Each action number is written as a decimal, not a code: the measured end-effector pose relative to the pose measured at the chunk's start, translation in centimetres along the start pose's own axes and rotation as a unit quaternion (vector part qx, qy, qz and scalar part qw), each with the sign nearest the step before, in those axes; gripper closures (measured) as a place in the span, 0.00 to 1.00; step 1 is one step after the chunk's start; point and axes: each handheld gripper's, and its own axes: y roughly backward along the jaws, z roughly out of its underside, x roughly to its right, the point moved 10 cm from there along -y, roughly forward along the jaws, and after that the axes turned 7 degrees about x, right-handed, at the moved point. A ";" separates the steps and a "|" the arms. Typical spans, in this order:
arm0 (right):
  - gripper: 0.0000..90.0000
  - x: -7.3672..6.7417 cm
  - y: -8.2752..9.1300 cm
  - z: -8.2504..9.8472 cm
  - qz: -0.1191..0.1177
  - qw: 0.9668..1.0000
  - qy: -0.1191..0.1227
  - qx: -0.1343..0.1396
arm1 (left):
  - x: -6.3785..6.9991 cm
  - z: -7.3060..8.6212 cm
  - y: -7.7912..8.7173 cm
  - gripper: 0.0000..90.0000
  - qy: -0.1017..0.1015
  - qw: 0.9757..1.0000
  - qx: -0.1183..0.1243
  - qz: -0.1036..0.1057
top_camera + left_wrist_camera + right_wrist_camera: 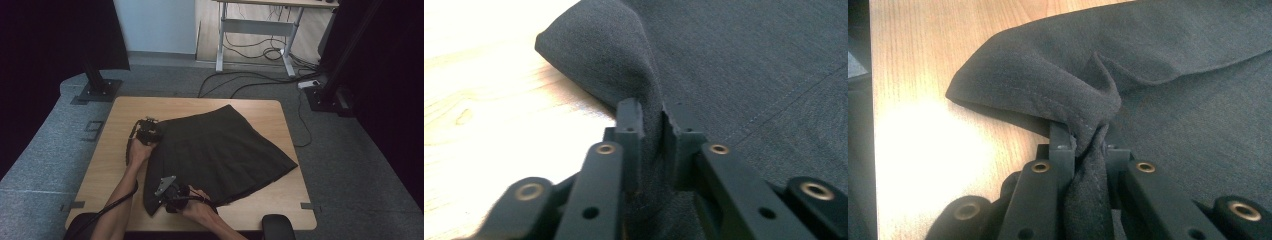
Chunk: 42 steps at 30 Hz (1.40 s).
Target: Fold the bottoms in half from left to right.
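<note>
Dark skirt [220,150] pinched in left gripper [654,125] and right gripper [1088,142].

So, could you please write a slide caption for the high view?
Two hand-held grippers, left and right, pinch a dark skirt on a wooden table.

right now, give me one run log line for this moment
left gripper shut on dark grey fabric skirt | right gripper shut on skirt | light wooden table

My high view is dim, its sides nearly black. Both gripper views catch white glare off the table [923,150]; the jaws up close are soft, cloth [749,60] sharp.
</note>
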 end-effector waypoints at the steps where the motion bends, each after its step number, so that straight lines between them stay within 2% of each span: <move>1: 0.91 0.0 0.0 0.0 0.000 1.000 0.001 -0.001 | 0.0 0.0 0.0 0.91 -0.001 1.000 -0.001 0.001; 6: 0.92 -0.2 0.1 -0.2 -0.013 1.000 -0.008 0.000 | -0.2 -0.3 0.5 0.92 0.005 1.000 0.004 0.017; 7: 0.92 -0.4 0.0 -0.6 -0.021 1.000 -0.013 0.004 | -0.3 -0.6 1.2 0.92 0.002 1.000 0.010 0.024; 8: 0.92 -0.4 0.0 -0.6 -0.021 1.000 -0.013 0.004 | -0.3 -0.6 1.2 0.92 0.002 1.000 0.010 0.024; 9: 0.92 -0.8 -0.2 -1.2 -0.027 1.000 -0.009 0.008 | -0.4 -0.9 2.1 0.92 -0.002 1.000 0.014 0.026; 11: 0.92 -1.0 -0.3 -1.6 -0.029 1.000 -0.006 0.011 | -0.6 -1.0 2.6 0.92 -0.005 1.000 0.014 0.026; 12: 0.92 -1.3 -0.4 -2.1 -0.032 0.999 -0.005 0.015 | -0.7 -1.0 3.0 0.92 -0.009 1.000 0.013 0.025; 13: 0.92 -2.1 -0.6 -3.2 -0.045 0.999 0.000 0.024 | -1.5 -0.8 4.2 0.92 -0.024 1.000 0.003 0.013; 14: 0.92 -2.1 -0.6 -3.2 -0.045 0.999 0.000 0.024 | -1.5 -0.8 4.2 0.92 -0.024 1.000 0.003 0.013; 17: 0.92 -3.3 -1.1 -5.1 -0.061 0.997 0.011 0.038 | -3.3 -0.2 6.3 0.92 -0.032 0.999 -0.006 -0.003; 19: 0.92 -4.3 -1.4 -6.6 -0.073 0.996 0.018 0.049 | -4.8 0.3 7.7 0.93 -0.023 1.000 -0.006 -0.016; 20: 0.92 -5.1 -1.6 -7.9 -0.083 0.994 0.028 0.059 | -5.8 0.8 8.6 0.93 -0.013 1.000 -0.007 -0.023; 23: 0.92 -5.6 -1.7 -8.7 -0.088 0.993 0.035 0.065 | -7.8 1.6 10.1 0.94 0.008 0.999 -0.002 -0.032; 25: 0.92 -5.3 -1.3 -9.0 -0.093 0.992 0.029 0.074 | -8.1 1.5 10.7 0.98 0.022 0.999 0.010 -0.023; 27: 0.92 -5.0 -1.1 -8.9 -0.094 0.992 0.026 0.077 | -7.9 1.0 10.7 0.98 0.023 0.999 0.018 -0.021; 32: 0.92 -2.9 1.0 -8.1 -0.089 0.991 -0.007 0.099 | -6.4 -0.9 10.3 0.99 0.013 0.999 0.034 -0.013; 38: 0.92 0.1 5.0 -7.3 -0.055 0.990 -0.030 0.126 | -4.1 -4.4 10.2 0.99 0.013 0.997 0.072 0.002; 42: 0.92 2.3 7.5 -6.4 -0.030 0.989 -0.045 0.138 | -2.2 -6.9 10.1 0.99 0.003 0.996 0.089 0.012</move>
